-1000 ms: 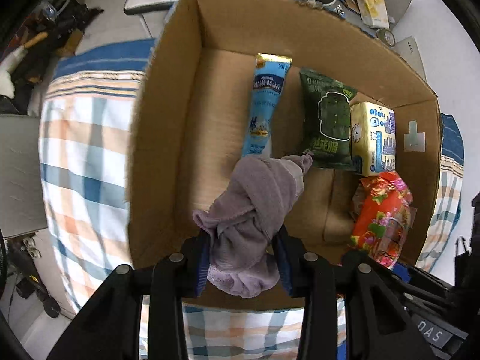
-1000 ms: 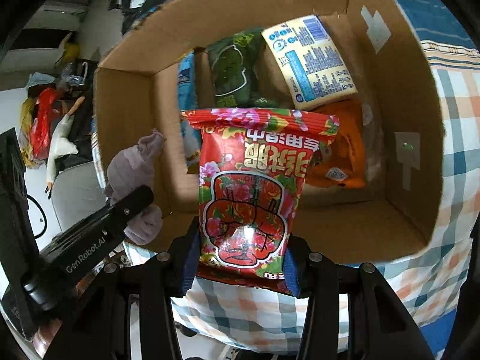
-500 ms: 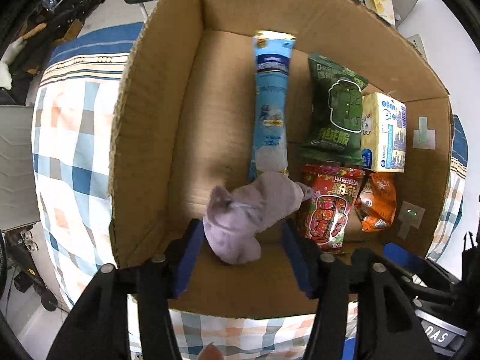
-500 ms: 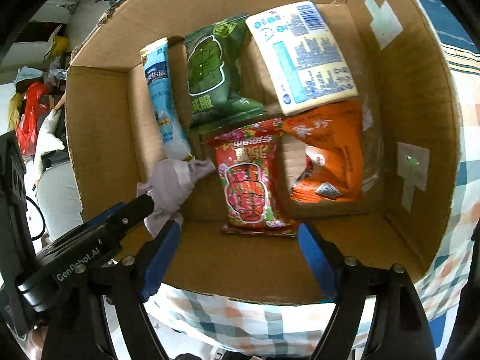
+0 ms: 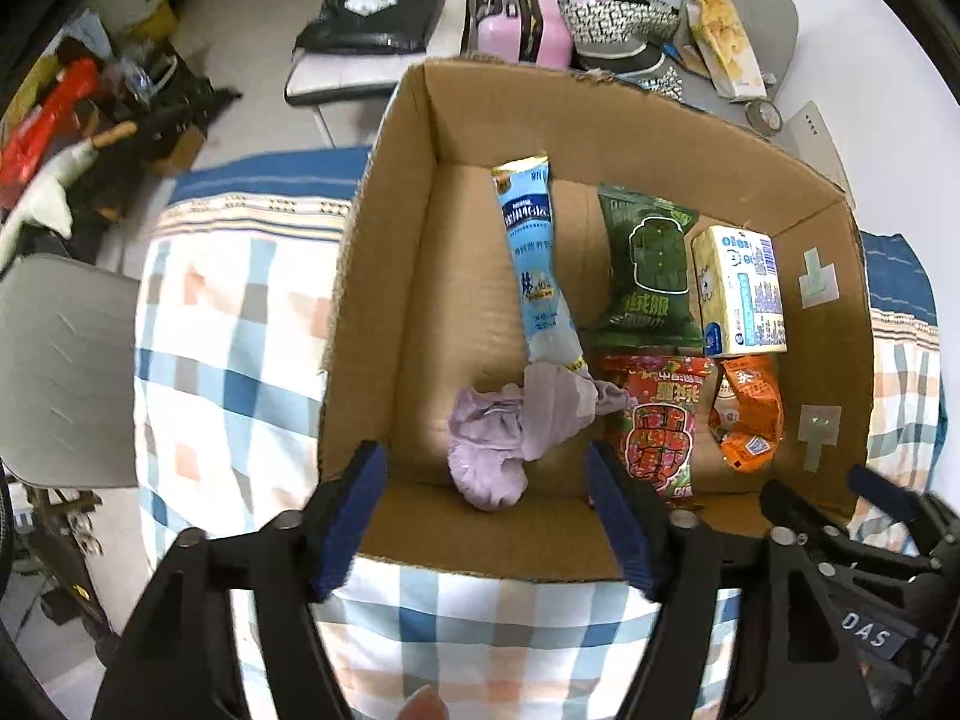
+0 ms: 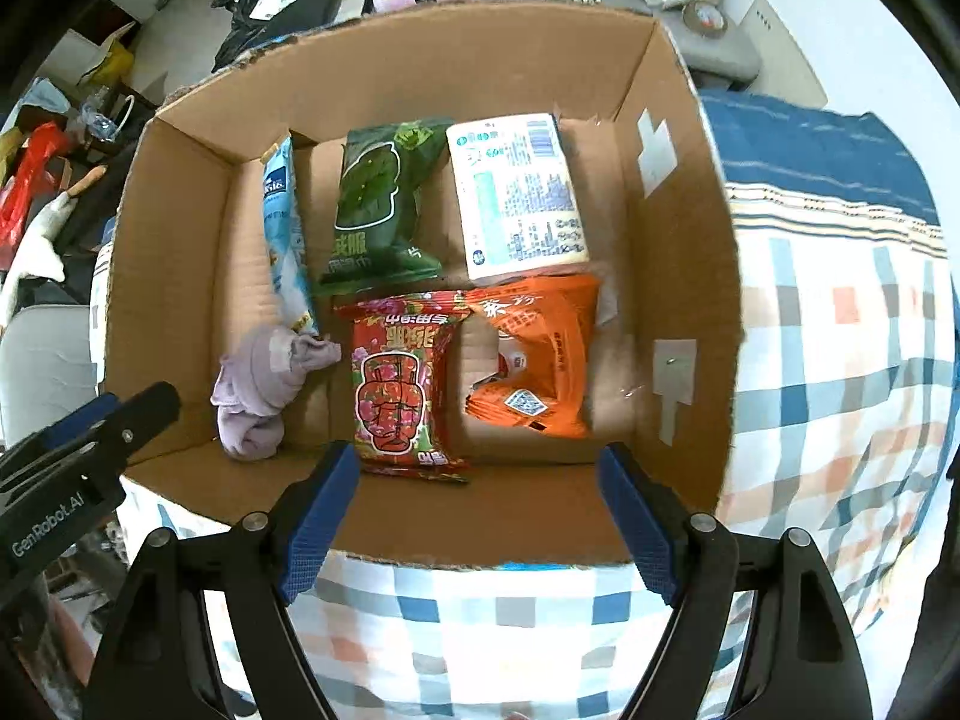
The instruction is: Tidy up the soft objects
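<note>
An open cardboard box (image 5: 384,276) (image 6: 678,276) stands on a checked cloth. Inside lie a lilac cloth bundle (image 5: 510,432) (image 6: 264,384), a red flowered packet (image 5: 660,426) (image 6: 399,396), an orange packet (image 5: 750,414) (image 6: 540,354), a light blue stick pack (image 5: 534,264) (image 6: 282,222), a green packet (image 5: 651,264) (image 6: 375,204) and a pale yellow tissue pack (image 5: 741,294) (image 6: 519,198). My left gripper (image 5: 486,516) is open and empty above the box's near wall. My right gripper (image 6: 480,516) is open and empty above the near wall too.
The checked cloth (image 5: 228,360) (image 6: 840,360) covers the surface around the box. A grey chair (image 5: 60,372) is at the left. Bags and clutter (image 5: 372,12) lie on the floor beyond the box. The left gripper shows in the right wrist view (image 6: 66,456).
My left gripper let go of the lilac cloth and my right let go of the red packet; both now lie in the box. Both grippers opened and drew back.
</note>
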`<control>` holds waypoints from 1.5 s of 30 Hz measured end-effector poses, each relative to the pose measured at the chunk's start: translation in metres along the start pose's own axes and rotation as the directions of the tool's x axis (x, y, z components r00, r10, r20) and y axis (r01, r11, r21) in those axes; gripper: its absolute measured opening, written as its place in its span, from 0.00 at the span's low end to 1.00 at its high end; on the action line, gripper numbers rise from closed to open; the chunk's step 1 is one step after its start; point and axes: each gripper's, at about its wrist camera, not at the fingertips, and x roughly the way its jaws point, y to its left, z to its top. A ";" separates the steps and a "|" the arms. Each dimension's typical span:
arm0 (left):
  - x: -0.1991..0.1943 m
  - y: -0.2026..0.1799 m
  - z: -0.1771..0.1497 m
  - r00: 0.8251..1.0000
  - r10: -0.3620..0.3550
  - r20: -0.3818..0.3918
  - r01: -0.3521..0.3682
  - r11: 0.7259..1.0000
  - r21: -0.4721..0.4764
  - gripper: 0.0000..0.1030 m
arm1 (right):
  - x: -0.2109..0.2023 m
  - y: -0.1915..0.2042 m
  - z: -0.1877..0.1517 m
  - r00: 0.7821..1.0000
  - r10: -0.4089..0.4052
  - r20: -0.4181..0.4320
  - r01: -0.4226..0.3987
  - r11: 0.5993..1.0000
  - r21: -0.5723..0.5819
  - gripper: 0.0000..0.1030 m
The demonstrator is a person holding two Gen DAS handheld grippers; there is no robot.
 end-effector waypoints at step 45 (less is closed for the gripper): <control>-0.311 -0.014 -0.194 0.811 0.025 0.585 -0.027 1.000 -0.004 0.97 | -0.318 -0.018 -0.230 0.804 0.038 0.593 0.019 0.996 -0.091 0.99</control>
